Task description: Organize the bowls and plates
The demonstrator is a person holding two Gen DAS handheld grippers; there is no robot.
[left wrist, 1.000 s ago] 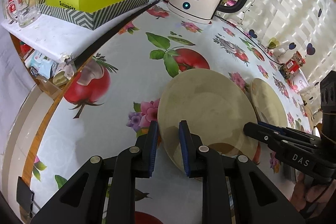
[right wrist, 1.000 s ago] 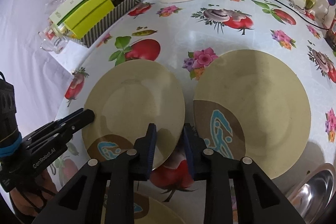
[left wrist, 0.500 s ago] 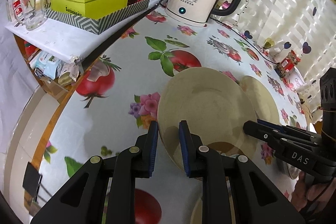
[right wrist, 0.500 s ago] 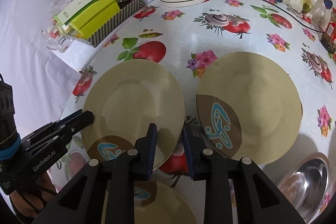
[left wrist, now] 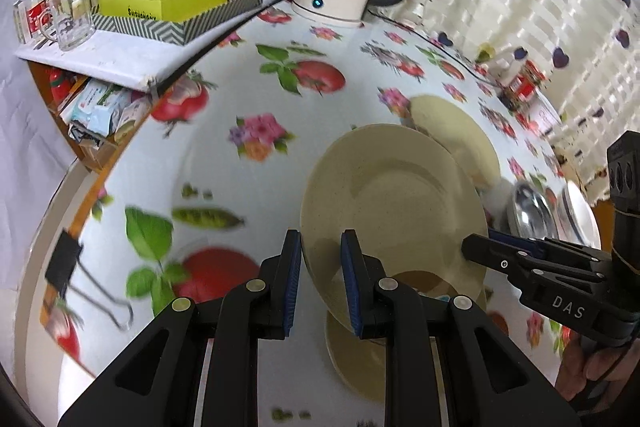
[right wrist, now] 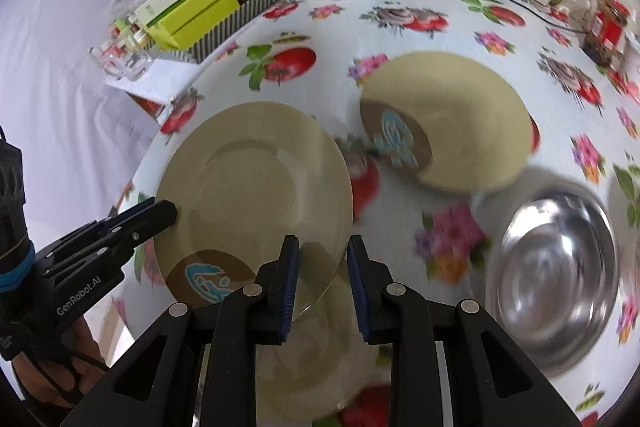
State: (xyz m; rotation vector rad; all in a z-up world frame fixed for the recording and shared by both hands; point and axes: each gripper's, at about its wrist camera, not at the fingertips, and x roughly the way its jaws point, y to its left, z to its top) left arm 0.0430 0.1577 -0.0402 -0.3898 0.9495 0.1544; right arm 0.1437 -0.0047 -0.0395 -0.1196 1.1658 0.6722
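Two close, downward wrist views, both on the lifted plate (left wrist: 392, 195)

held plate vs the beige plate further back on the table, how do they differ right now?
The held plate is raised off the tablecloth, gripped at opposite rim edges by the left claw and right claw; the far plate lies flat with nothing touching it. The held plate overlaps a third plate below it; the far plate sits alone beside the steel bowl. Both are beige with a brown-and-blue motif.
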